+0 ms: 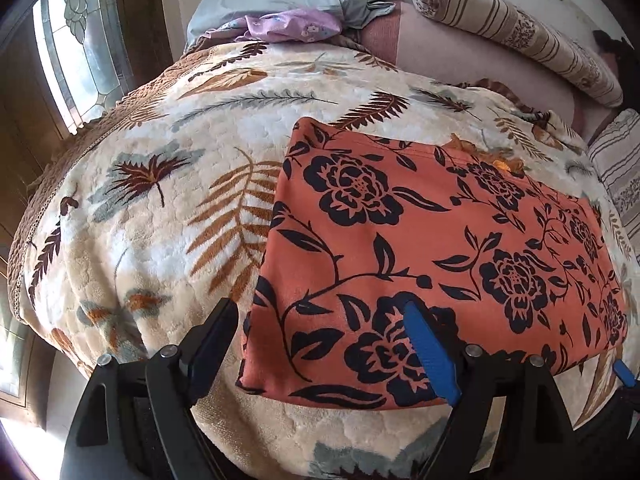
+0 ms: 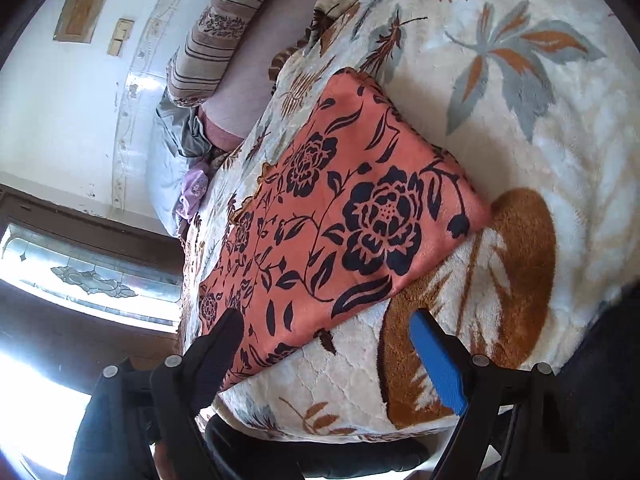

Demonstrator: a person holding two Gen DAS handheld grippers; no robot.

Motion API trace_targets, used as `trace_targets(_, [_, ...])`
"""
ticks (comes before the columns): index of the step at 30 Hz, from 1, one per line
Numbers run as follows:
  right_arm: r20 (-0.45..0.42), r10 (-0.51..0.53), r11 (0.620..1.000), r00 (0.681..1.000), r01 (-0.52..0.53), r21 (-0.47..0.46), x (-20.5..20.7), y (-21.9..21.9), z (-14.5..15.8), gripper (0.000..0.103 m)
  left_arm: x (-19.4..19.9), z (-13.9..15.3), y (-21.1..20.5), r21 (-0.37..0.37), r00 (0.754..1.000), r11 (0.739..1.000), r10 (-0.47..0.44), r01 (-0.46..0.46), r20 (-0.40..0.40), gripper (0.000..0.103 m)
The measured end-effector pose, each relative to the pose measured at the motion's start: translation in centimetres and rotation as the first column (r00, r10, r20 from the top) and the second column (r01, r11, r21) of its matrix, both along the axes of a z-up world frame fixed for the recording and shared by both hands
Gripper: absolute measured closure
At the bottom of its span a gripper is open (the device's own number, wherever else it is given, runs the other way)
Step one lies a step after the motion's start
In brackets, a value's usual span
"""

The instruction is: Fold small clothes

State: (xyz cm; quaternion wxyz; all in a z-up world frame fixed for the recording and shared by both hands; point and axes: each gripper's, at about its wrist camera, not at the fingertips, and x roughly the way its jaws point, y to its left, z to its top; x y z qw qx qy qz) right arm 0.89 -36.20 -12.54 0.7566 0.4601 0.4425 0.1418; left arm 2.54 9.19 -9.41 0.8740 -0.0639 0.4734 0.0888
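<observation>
An orange garment with a dark floral print lies folded into a flat rectangle on the leaf-patterned blanket. My left gripper hovers open over the garment's near left corner, one finger off the cloth, the blue-padded finger above it. In the right wrist view the same garment stretches away from me. My right gripper stands open above its near edge, nothing pinched between its fingers.
Striped bolster pillows and a pink sheet lie at the bed's head. Grey-blue and purple clothes are heaped at the far side. A window and wooden frame stand beyond the bed's left edge. A dark sleeve shows at lower right.
</observation>
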Motion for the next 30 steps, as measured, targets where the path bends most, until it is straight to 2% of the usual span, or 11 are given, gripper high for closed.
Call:
trace_targets(3, [-0.04, -0.035, 0.999, 0.999, 0.037, 0.033, 0.5, -0.7, -1.1, 0.016, 0.9, -3.2, 0.5, -0.009, 0.993, 1.0, 0.015, -0.016, -0.119, 0.016])
trace_targets(4, [-0.054, -0.048, 0.998, 0.997, 0.051, 0.04, 0.6, -1.0, -1.5, 0.016, 0.8, -3.2, 0.9, -0.026, 0.995, 0.999, 0.026, -0.028, -0.092, 0.013])
trace_targets(6, [-0.077, -0.067, 0.994, 0.995, 0.073, 0.077, 0.9, -1.6, -2.2, 0.016, 0.7, -2.8, 0.9, -0.029, 0.995, 0.999, 0.032, -0.034, -0.09, 0.012])
trace_targets(11, [-0.089, -0.104, 0.987, 0.991, 0.114, 0.117, 2.0, -2.4, -2.6, 0.016, 0.4, -0.9, 0.1, 0.021, 0.999, 1.0, 0.012, -0.011, -0.039, 0.013])
trace_targets(14, [-0.084, -0.141, 0.982, 0.986, 0.15, 0.113, 2.9, -2.8, -2.5, 0.016, 0.4, 0.9, -0.8, 0.002, 1.0, 1.0, -0.005, 0.005, 0.014, 0.013])
trace_targets(18, [-0.101, -0.184, 0.97, 0.978, 0.197, 0.141, 3.2, -3.2, -2.9, 0.016, 1.7, 2.1, -3.2, -0.016, 0.998, 0.998, -0.057, 0.058, 0.038, 0.013])
trace_targets(23, [-0.092, -0.182, 0.97, 0.979, 0.194, 0.145, 3.0, -3.4, -2.7, 0.016, 3.4, 2.4, -7.6, -0.013, 0.99, 0.99, -0.137, 0.137, 0.045, 0.013])
trace_targets(27, [-0.049, -0.151, 0.984, 0.987, 0.155, 0.088, 3.6, -2.8, -1.5, 0.015, 4.4, 2.3, -10.7, -0.002, 0.981, 0.982, -0.186, 0.187, 0.059, 0.013])
trace_targets(29, [-0.017, -0.145, 0.987, 0.989, 0.146, 0.062, 3.9, -2.5, -1.0, 0.015, 5.0, 1.6, -11.8, 0.006, 0.979, 0.981, -0.195, 0.195, 0.057, 0.013])
trace_targets(30, [-0.023, -0.143, 0.988, 0.989, 0.145, 0.059, 4.1, -2.4, -1.2, 0.015, 5.6, 0.5, -12.2, 0.012, 0.981, 0.981, -0.195, 0.194, 0.025, 0.013])
